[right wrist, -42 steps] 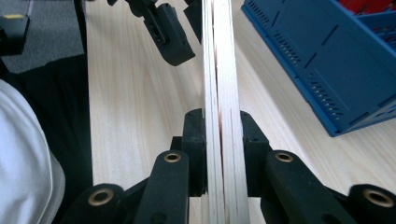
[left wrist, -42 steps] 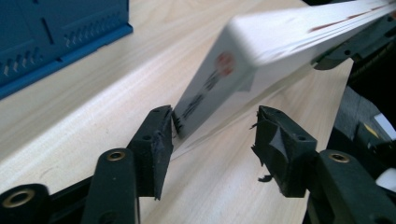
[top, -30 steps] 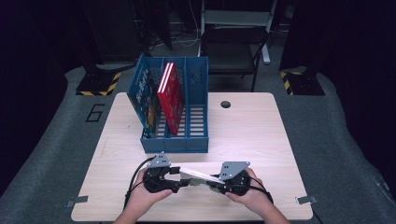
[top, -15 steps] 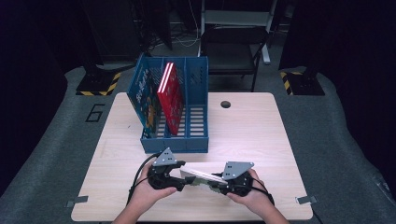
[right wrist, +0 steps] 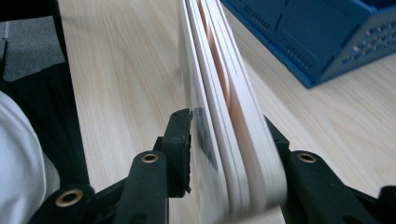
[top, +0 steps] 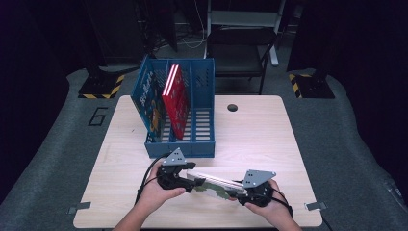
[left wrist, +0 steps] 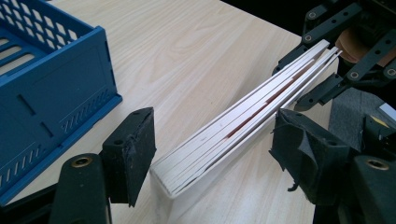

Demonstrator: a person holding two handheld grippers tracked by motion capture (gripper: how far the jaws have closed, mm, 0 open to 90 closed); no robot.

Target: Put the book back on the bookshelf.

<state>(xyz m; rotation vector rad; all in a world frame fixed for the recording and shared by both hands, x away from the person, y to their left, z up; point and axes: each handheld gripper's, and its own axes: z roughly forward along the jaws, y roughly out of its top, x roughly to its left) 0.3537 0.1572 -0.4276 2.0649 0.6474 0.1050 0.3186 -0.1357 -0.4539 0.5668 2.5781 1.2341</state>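
Your book [top: 214,182] spans the near bench [top: 269,130] between both grippers, long axis running across from left to right; blur in the right gripper view hides its near end. Your left gripper [left wrist: 212,158] stands wide, pads clear of the book between them. Your right gripper [right wrist: 233,135] has just been opening, its left pad apart from the cover; its right pad is hidden. The blue file rack [top: 180,113] stands behind.
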